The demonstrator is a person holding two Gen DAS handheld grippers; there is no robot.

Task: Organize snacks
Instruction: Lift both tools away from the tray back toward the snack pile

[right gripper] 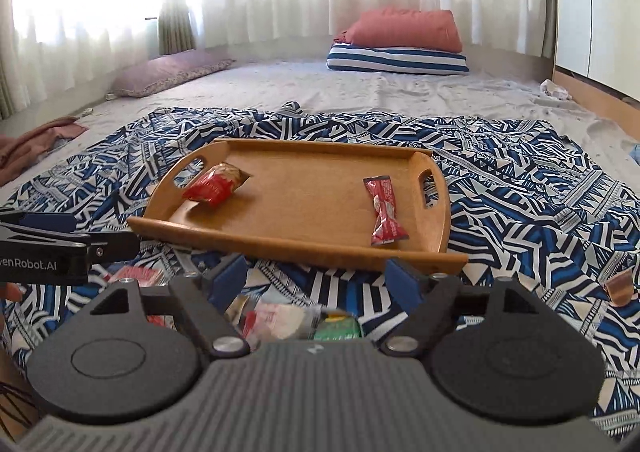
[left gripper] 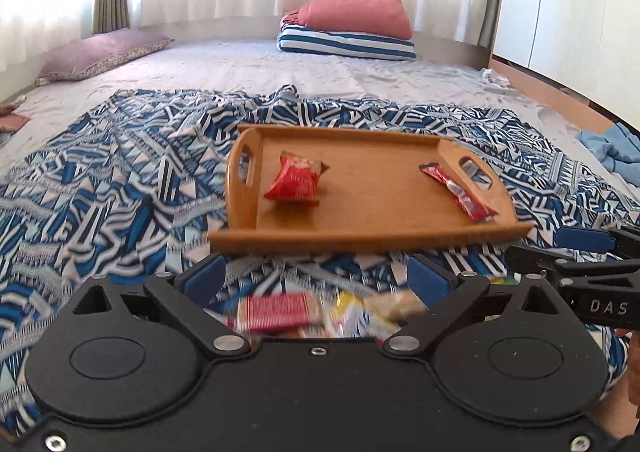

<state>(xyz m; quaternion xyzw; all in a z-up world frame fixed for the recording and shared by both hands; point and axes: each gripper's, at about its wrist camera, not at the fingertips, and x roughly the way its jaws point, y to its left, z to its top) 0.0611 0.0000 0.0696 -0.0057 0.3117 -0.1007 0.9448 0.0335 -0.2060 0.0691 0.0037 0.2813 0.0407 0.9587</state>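
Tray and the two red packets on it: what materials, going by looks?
Tray: likely wood or bamboo, smooth satin finish; warm brown with faint grain and cut-out handles. Red pouch and red bar wrapper: glossy plastic or foil film; crinkles, highlights, crimped ends.

"DAS" lettered in white on the right gripper (left gripper: 592, 252) body, "enRobot.AI" printed on the left gripper (right gripper: 48, 240) body, first letters cut off, snack wrapper print unreadable
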